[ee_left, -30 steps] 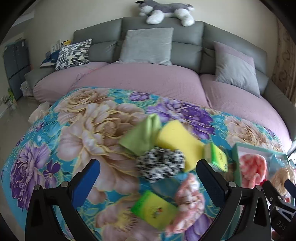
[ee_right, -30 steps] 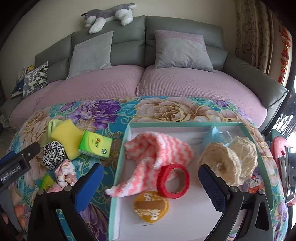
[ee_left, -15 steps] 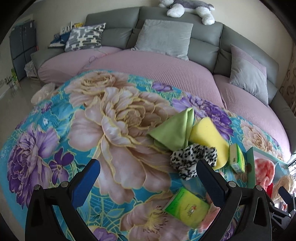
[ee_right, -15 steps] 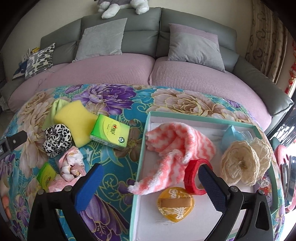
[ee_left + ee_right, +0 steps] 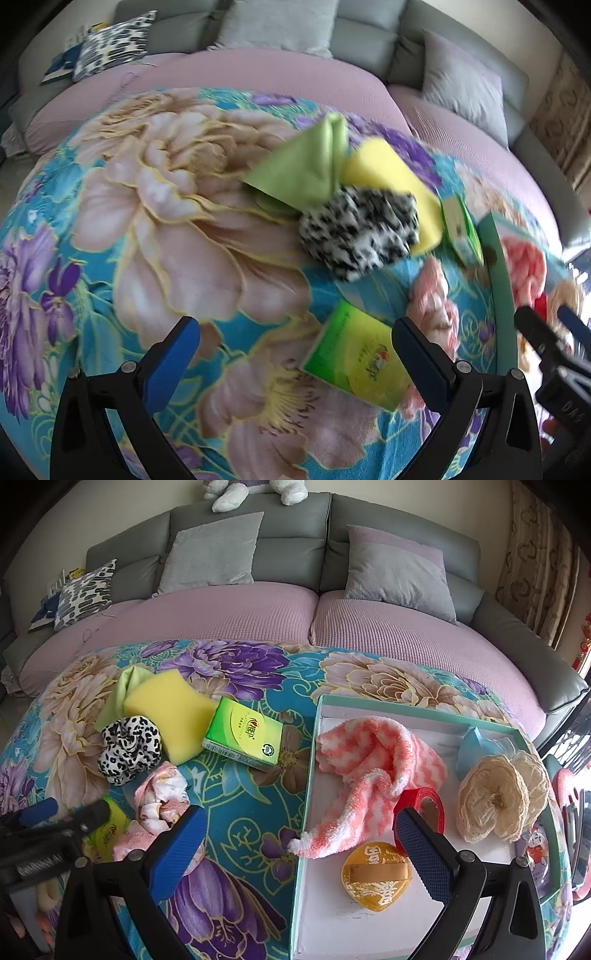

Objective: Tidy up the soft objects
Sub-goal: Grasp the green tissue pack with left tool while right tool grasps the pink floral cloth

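Right wrist view, left to right: left gripper (image 5: pixel 51 818) spread wide and empty above the floral teal blanket (image 5: pixel 236 834); one folded lime-green cloth (image 5: pixel 123 694), one yellow foam sponge (image 5: pixel 168 709), one black-and-white leopard scrunchie (image 5: pixel 129 747), one pink floral scrunchie (image 5: pixel 159 797), two green tissue packs (image 5: pixel 243 736) (image 5: pixel 109 829). Further right, one white tray with teal rim (image 5: pixel 308 775) holding one pink-and-white fuzzy cloth (image 5: pixel 373 768), one red tape ring (image 5: pixel 424 805), one gold pouch (image 5: pixel 375 878), one cream crocheted scrunchie (image 5: pixel 495 801). Right gripper (image 5: pixel 295 849) parted, grasping nothing.

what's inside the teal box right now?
The teal box holds a pink-and-white fuzzy cloth, red tape ring, gold pouch, cream crochet piece and a light blue item. The right gripper hides part of the near floor.
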`<action>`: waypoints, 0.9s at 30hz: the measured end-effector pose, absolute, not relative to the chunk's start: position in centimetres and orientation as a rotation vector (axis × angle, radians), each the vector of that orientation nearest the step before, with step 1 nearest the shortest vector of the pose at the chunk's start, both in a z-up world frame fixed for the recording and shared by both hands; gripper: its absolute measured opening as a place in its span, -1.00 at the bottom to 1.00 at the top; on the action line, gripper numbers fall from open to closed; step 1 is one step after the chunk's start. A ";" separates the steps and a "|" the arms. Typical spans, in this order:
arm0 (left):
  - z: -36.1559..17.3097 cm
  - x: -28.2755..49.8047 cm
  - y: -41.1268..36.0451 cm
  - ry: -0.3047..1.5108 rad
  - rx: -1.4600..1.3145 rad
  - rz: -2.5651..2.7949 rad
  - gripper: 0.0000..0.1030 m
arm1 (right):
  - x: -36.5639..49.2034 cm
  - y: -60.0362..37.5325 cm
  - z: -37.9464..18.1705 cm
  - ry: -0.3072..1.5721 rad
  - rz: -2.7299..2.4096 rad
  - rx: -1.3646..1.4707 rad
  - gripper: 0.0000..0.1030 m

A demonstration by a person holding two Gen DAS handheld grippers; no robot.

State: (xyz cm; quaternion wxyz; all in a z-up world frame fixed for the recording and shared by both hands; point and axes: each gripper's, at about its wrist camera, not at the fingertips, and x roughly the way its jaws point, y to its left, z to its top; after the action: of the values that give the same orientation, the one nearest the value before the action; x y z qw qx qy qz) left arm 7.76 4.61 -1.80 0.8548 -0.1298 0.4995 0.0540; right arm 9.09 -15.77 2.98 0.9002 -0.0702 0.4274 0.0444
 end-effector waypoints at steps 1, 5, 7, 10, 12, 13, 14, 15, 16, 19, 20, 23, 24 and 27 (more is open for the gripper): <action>-2.0 7.9 4.2 1.058 -0.264 0.102 1.00 | 9.1 -15.8 3.0 0.886 0.088 -0.145 1.00; -2.3 7.8 2.9 1.079 -0.237 0.053 1.00 | 9.1 -16.0 2.9 0.890 0.085 -0.151 1.00; -2.4 7.6 2.5 1.082 -0.239 0.032 1.00 | 9.0 -16.0 2.9 0.889 0.080 -0.154 1.00; -2.9 7.4 2.0 1.105 -0.224 0.015 1.00 | 8.9 -16.0 3.0 0.892 0.077 -0.156 1.00; -3.1 7.1 1.7 1.116 -0.199 0.012 1.00 | 8.8 -16.0 2.9 0.891 0.076 -0.160 1.00; -3.1 7.1 1.6 1.117 -0.187 0.014 1.00 | 8.8 -16.0 3.0 0.890 0.077 -0.161 1.00; -3.1 7.1 1.7 1.117 -0.182 0.016 1.00 | 8.7 -16.0 3.0 0.890 0.078 -0.161 1.00; -3.1 7.1 1.6 1.117 -0.178 0.017 1.00 | 8.7 -16.0 3.0 0.890 0.078 -0.161 1.00; -3.2 7.1 1.6 1.118 -0.175 0.018 1.00 | 8.7 -16.0 3.0 0.890 0.078 -0.161 1.00; -3.3 7.1 1.5 1.117 -0.162 0.025 1.00 | 8.8 -16.0 3.0 0.891 0.078 -0.159 1.00; -3.3 7.2 1.5 1.115 -0.157 0.028 1.00 | 8.8 -16.0 3.0 0.892 0.077 -0.158 1.00; -3.4 7.7 1.6 1.114 -0.142 0.027 1.00 | 8.7 -16.1 3.0 0.893 0.077 -0.157 1.00; -3.4 7.7 1.4 1.114 -0.131 0.023 0.99 | 8.7 -16.1 3.0 0.894 0.076 -0.156 1.00; -3.3 8.0 1.1 1.110 -0.121 0.003 0.75 | 8.8 -16.1 2.9 0.902 0.076 -0.157 1.00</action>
State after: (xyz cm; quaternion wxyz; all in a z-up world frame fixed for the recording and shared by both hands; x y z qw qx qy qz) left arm 7.95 1.09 -3.30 0.8483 -0.0573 0.5264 0.0013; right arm 8.81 -16.06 2.85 0.8964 -0.0759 0.4352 0.0365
